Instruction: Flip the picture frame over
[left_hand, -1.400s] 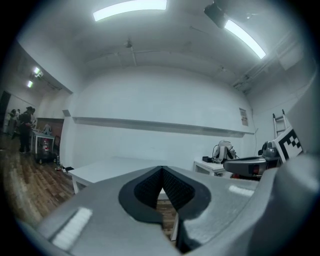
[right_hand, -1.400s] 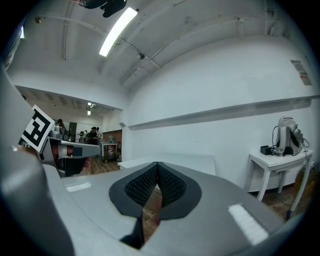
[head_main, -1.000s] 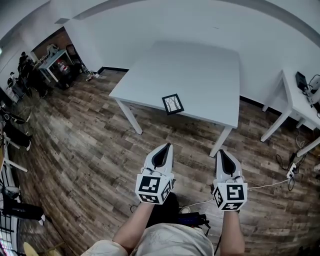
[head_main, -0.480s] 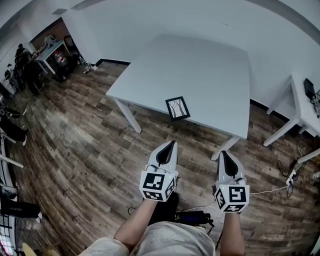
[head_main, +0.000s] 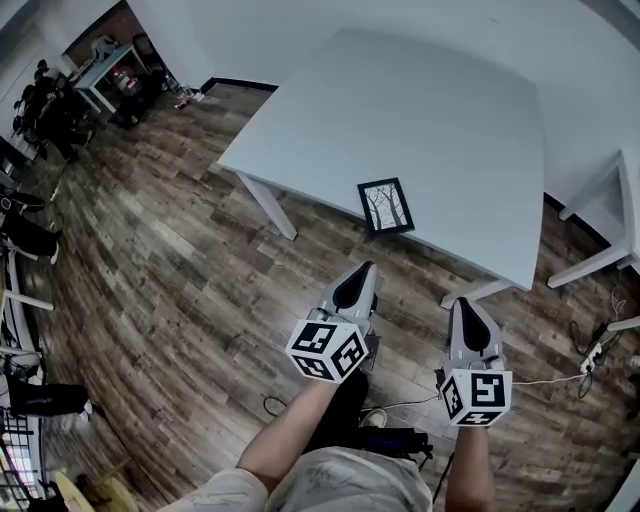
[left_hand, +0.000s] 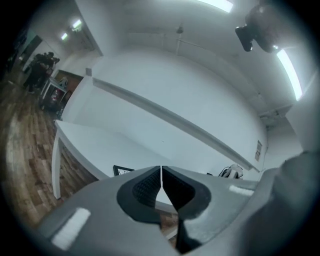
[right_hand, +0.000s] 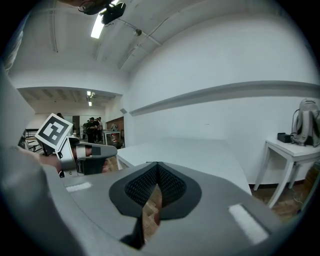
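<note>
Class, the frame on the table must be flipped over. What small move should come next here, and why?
Probably carry the left gripper forward toward the picture frame and open it. The frame lies picture-up near the front edge of the table. That gripper and the right gripper are both shut, empty and short of the table, over the floor.

Black picture frame (head_main: 386, 206) lies flat, picture up, near table (head_main: 420, 110) edge.

Left hand-held gripper (head_main: 356, 283) and right hand-held gripper (head_main: 468, 321) point forward (jaws pressed together, empty).
</note>
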